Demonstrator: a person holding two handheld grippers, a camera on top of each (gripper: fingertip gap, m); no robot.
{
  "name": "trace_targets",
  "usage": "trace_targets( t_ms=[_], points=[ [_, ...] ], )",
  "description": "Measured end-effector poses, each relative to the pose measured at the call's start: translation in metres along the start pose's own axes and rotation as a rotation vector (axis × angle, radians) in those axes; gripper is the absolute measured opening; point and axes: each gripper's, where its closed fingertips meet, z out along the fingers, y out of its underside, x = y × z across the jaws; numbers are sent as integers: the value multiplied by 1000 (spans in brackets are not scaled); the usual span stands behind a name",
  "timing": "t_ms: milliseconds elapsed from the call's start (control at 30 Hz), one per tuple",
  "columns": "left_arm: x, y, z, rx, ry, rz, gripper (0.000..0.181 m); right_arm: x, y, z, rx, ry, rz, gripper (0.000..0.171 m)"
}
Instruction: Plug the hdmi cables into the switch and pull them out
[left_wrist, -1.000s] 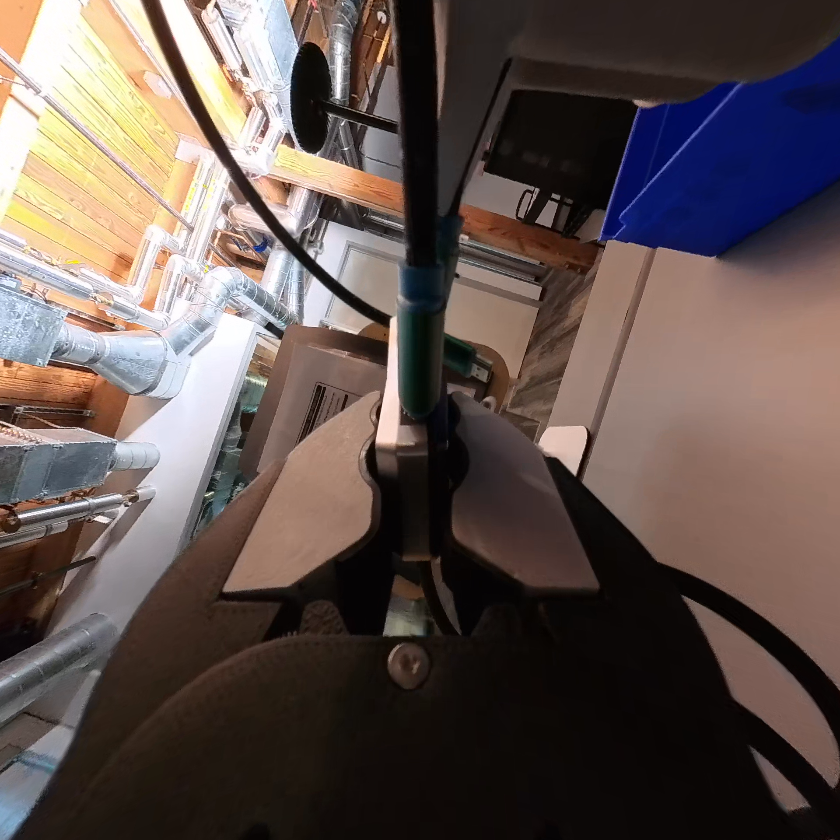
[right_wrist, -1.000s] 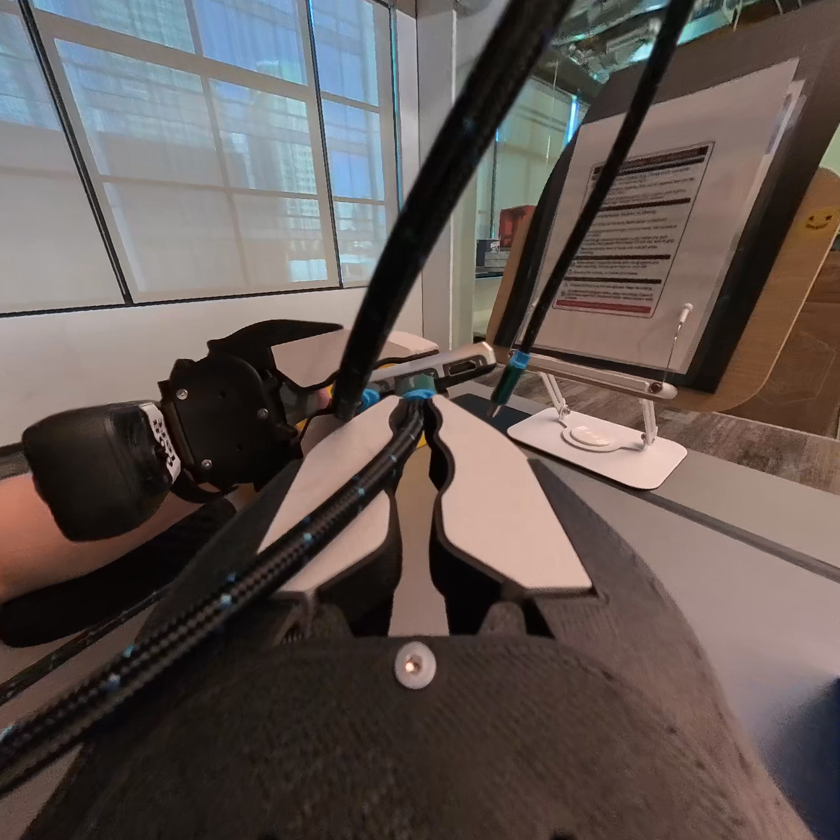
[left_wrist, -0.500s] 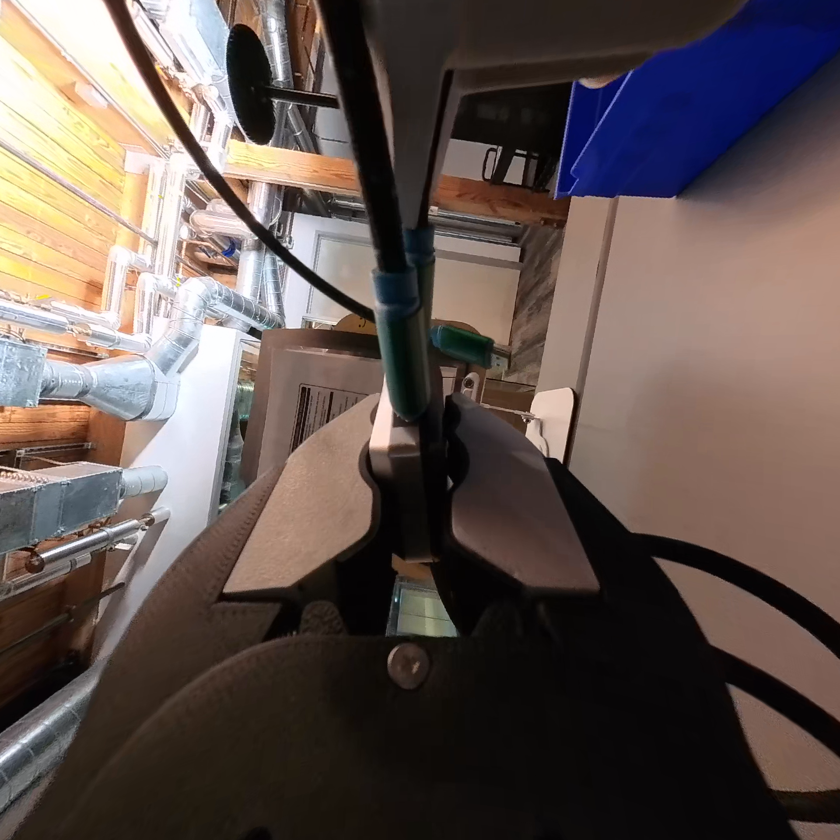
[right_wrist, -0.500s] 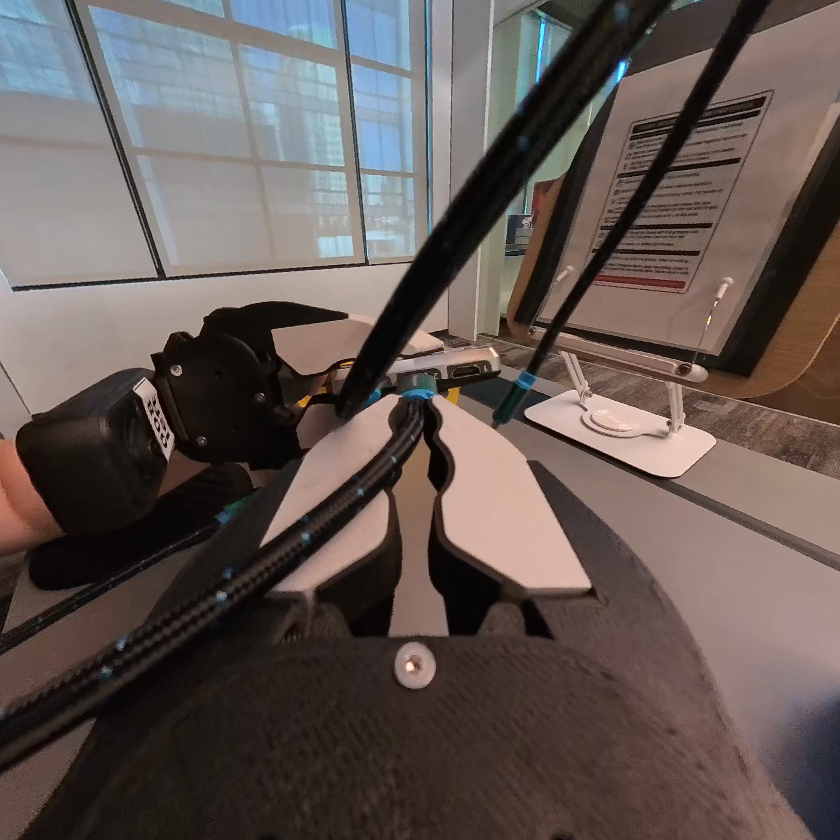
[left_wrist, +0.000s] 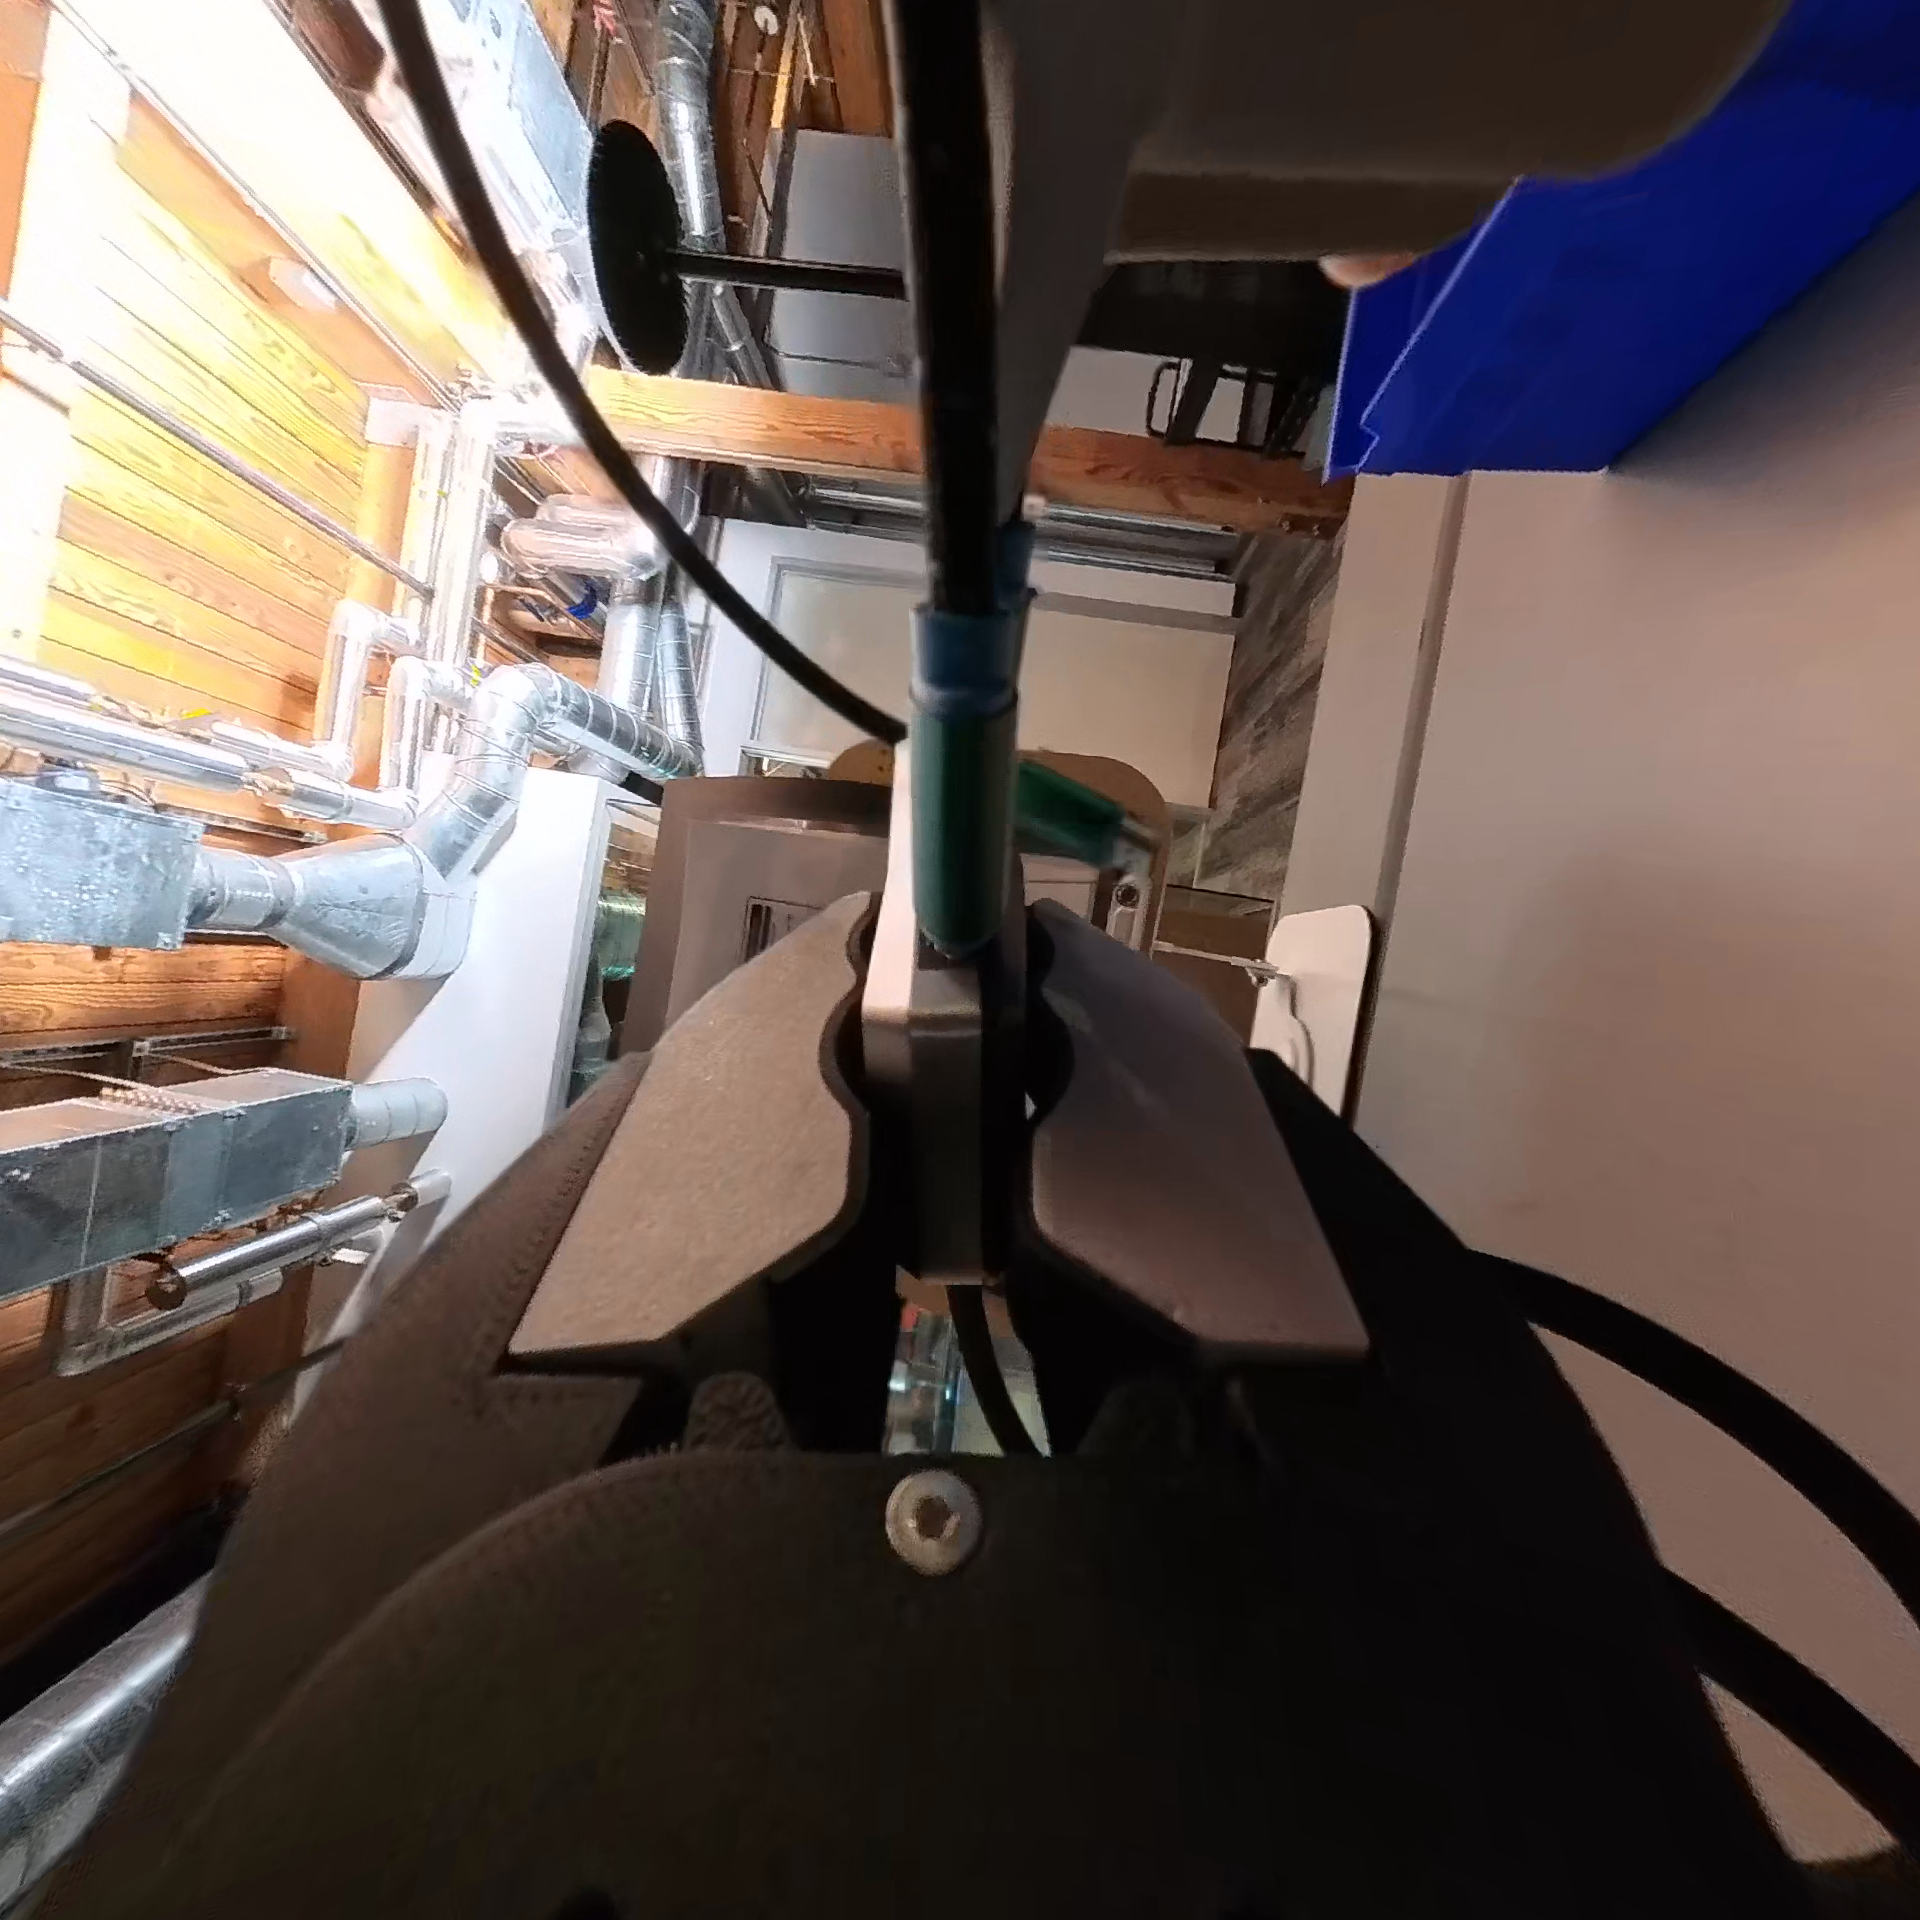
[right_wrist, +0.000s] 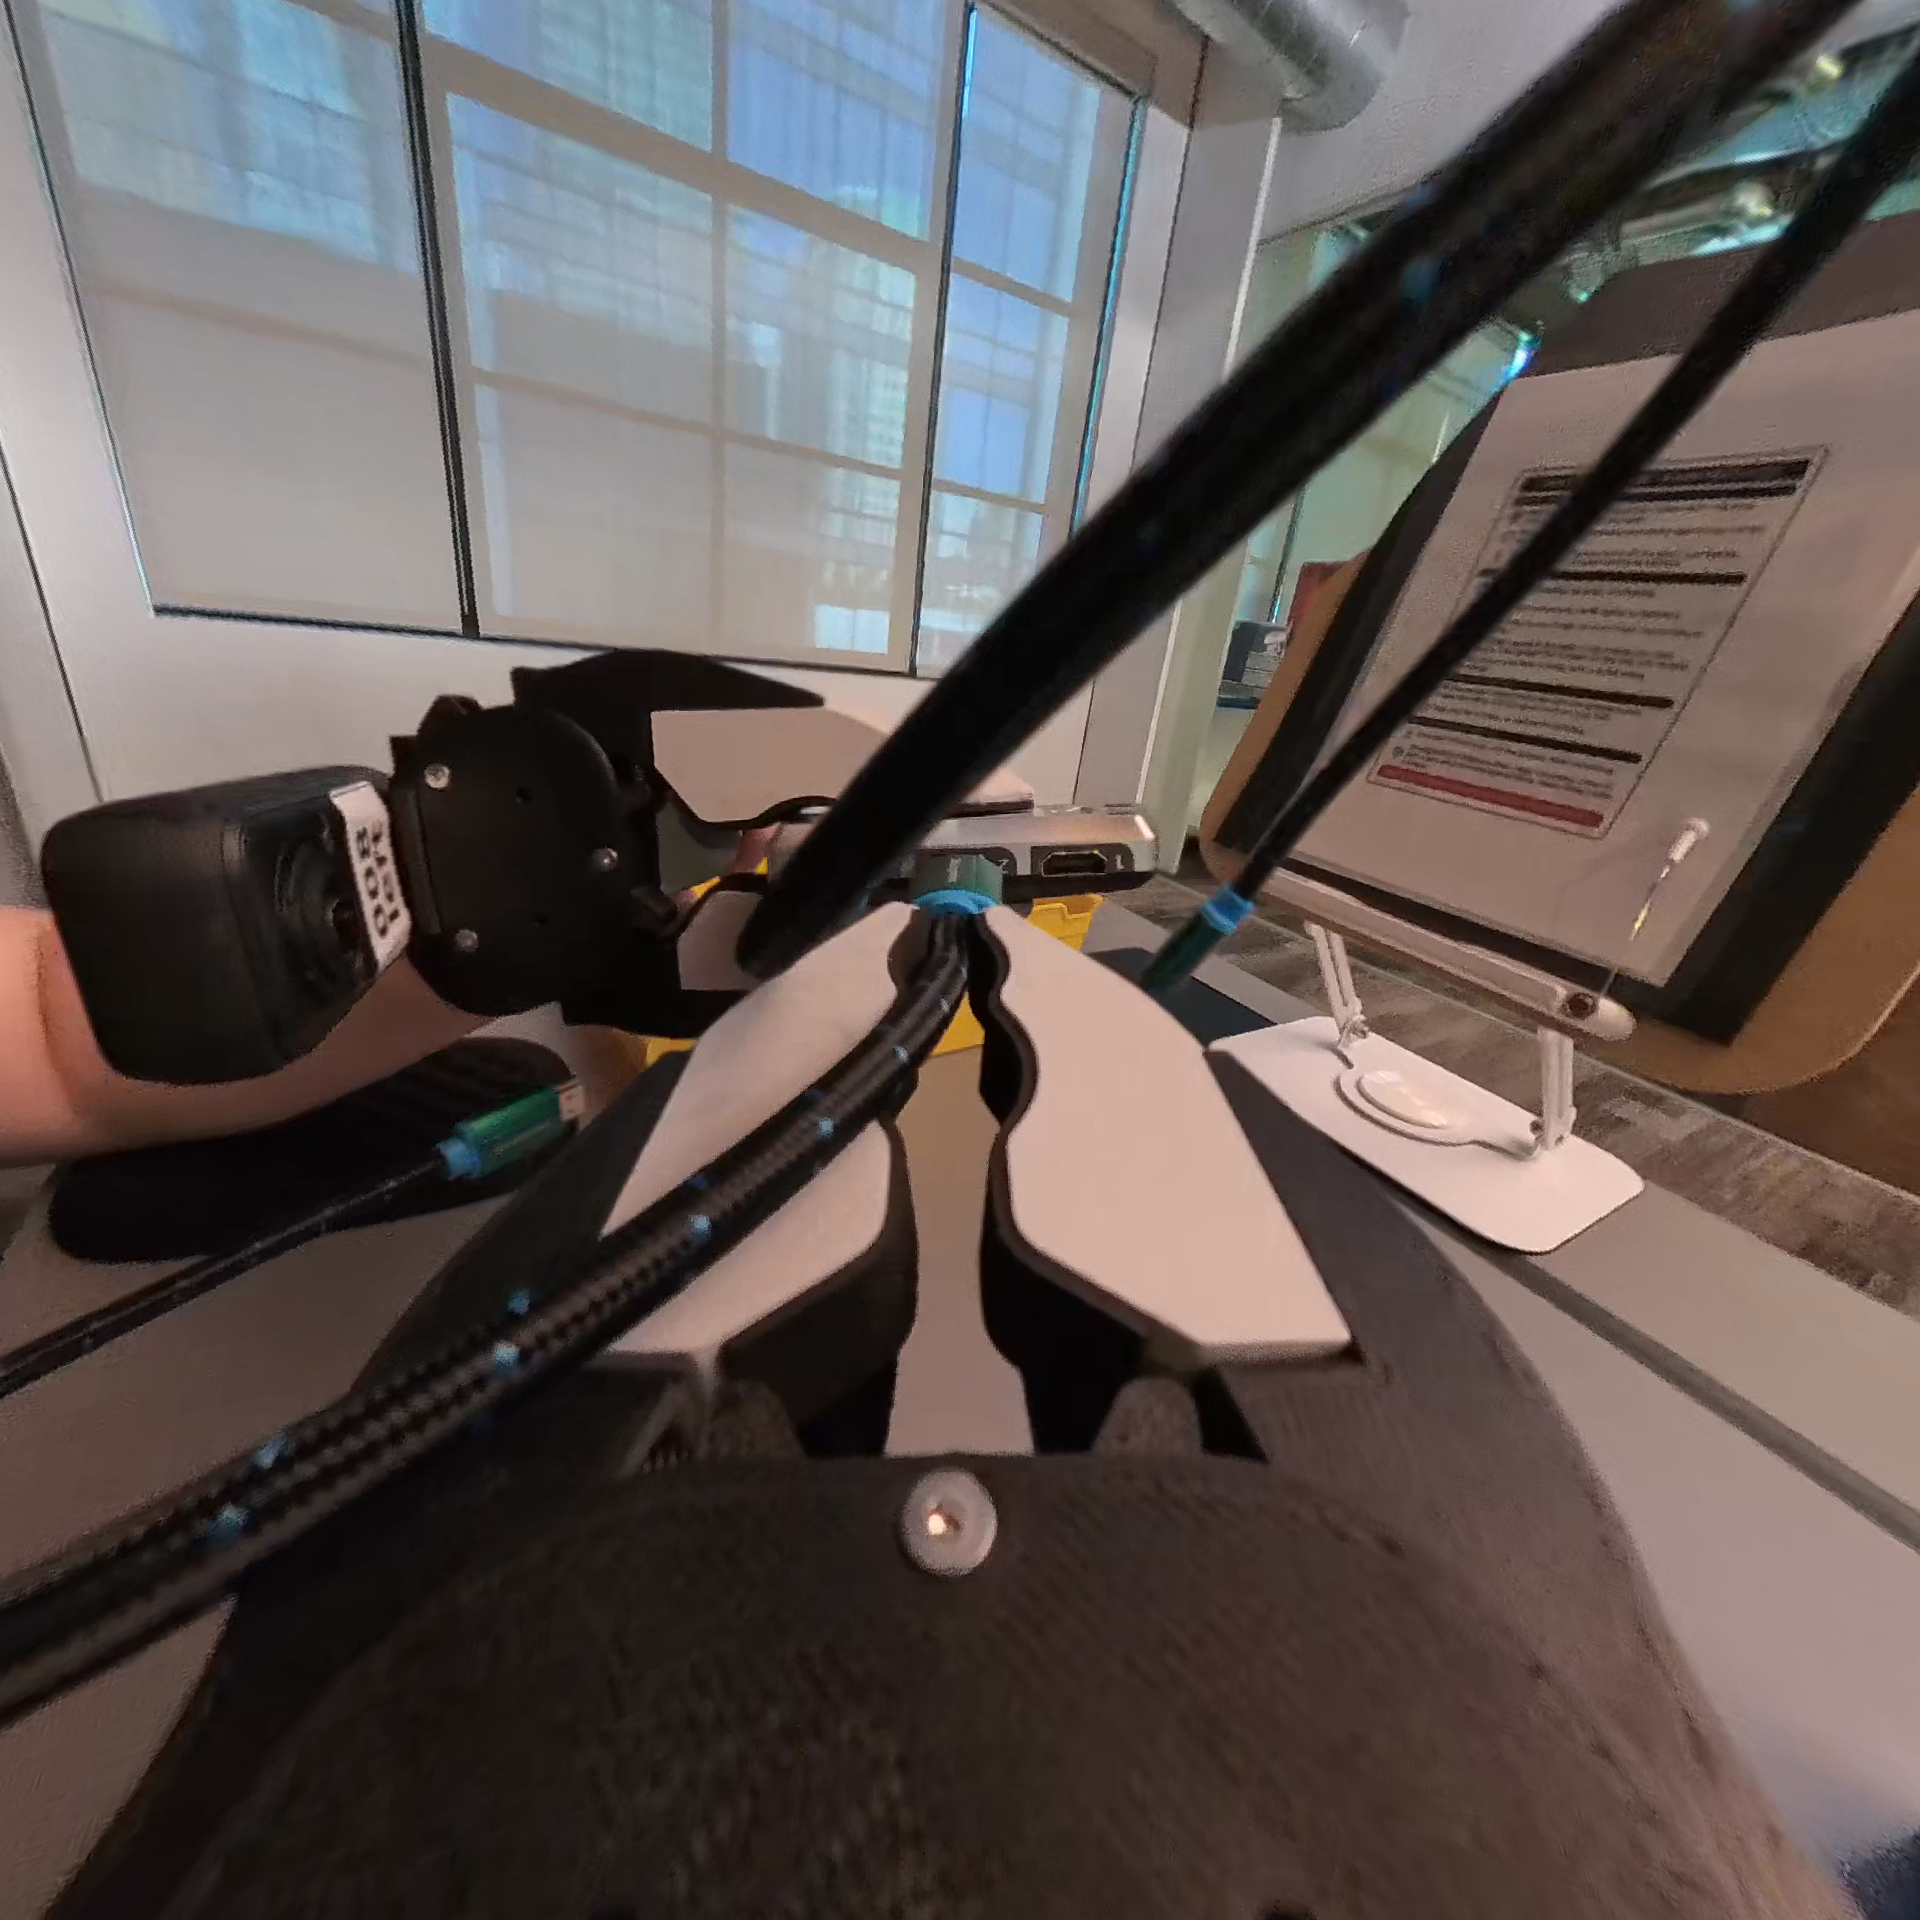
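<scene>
My left gripper (left_wrist: 951, 935) is shut on the flat grey HDMI switch (left_wrist: 935, 1122) and holds it edge-on. In the right wrist view it (right_wrist: 665, 842) holds the switch (right_wrist: 1081, 831) level above the table. My right gripper (right_wrist: 945, 925) is shut on a black braided cable (right_wrist: 727, 1195) just behind its blue collar. Its green plug (left_wrist: 956, 831) meets a port on the switch; I cannot tell how deep it sits. A second green plug (right_wrist: 509, 1127) lies loose on the table. A third cable (right_wrist: 1195, 935) hangs at the right.
A white document stand (right_wrist: 1423, 1132) holds a framed sheet (right_wrist: 1621, 665) at the right. A yellow block (right_wrist: 1060, 920) sits below the switch. A black pad (right_wrist: 312, 1132) lies under a person's forearm (right_wrist: 62, 1029). A blue bin (left_wrist: 1662, 260) stands beside the grey table.
The right wrist view has swung, so the stand sits farther right and the loose green plug on the table now shows. Both grippers keep their holds.
</scene>
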Motion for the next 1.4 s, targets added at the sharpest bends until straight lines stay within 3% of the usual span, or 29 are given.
trace_targets(
  t_ms=[267,533,767,1167,1400],
  points=[
    [0,-7,-4,41,4,1,23,-6,-2,-5,-73,-62,-154,8],
    [-4,-12,-4,14,-30,-2,22,-7,-3,-8,-26,-11,-167,7],
    [-5,-18,-12,74,-35,-12,21,-13,-6,-10,19,-130,-134,8],
    [-3,-16,-10,33,-37,24,20,-12,-4,-4,50,-50,-120,7],
    [-1,-17,-11,55,-4,47,21,-12,-6,-6,-8,-80,-169,7]
  ],
)
